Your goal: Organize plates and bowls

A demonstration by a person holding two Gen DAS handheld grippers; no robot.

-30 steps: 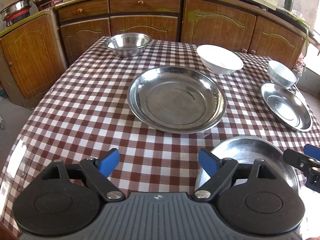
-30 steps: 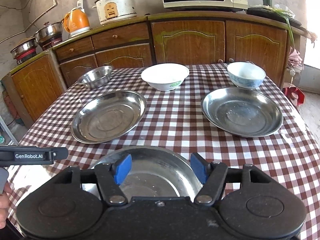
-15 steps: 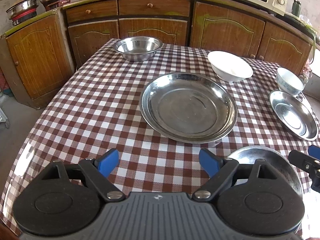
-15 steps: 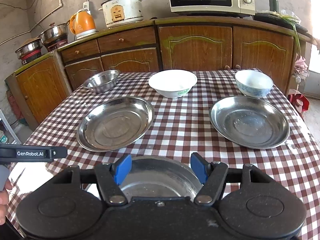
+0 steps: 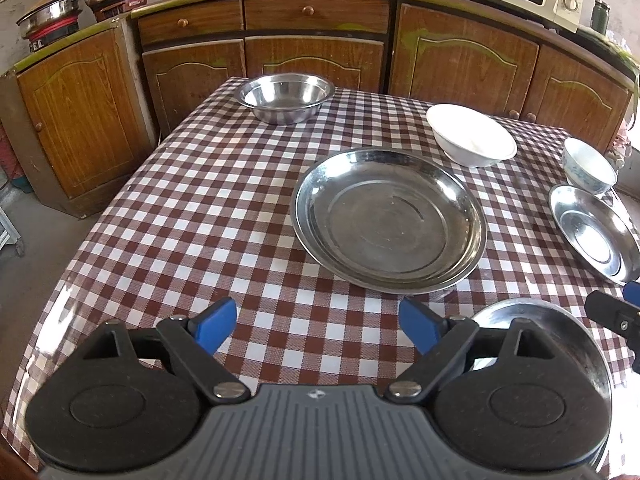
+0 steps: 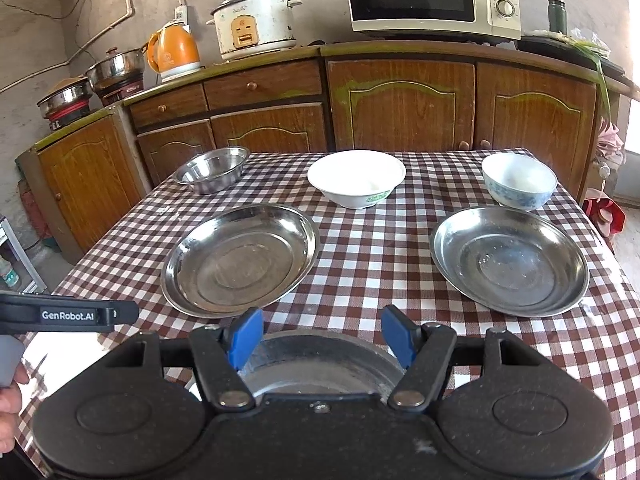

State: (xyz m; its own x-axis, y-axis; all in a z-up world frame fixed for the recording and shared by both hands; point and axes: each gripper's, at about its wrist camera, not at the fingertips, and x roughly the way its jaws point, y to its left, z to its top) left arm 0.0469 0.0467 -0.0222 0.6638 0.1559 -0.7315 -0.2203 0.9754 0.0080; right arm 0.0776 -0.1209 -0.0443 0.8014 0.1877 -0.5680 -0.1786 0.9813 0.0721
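While jaws gape | round steel plates | checked tablecloth

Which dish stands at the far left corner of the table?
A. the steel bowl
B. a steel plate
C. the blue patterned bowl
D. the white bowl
A: the steel bowl sits at the far left corner, while the white bowl is mid-back and the blue bowl far right.

Both claws have pulled back and risen from the table. The near steel plate now sits lower in the right claw view, mostly hidden behind it. The left claw view has swung left, shifting the big steel plate rightward.
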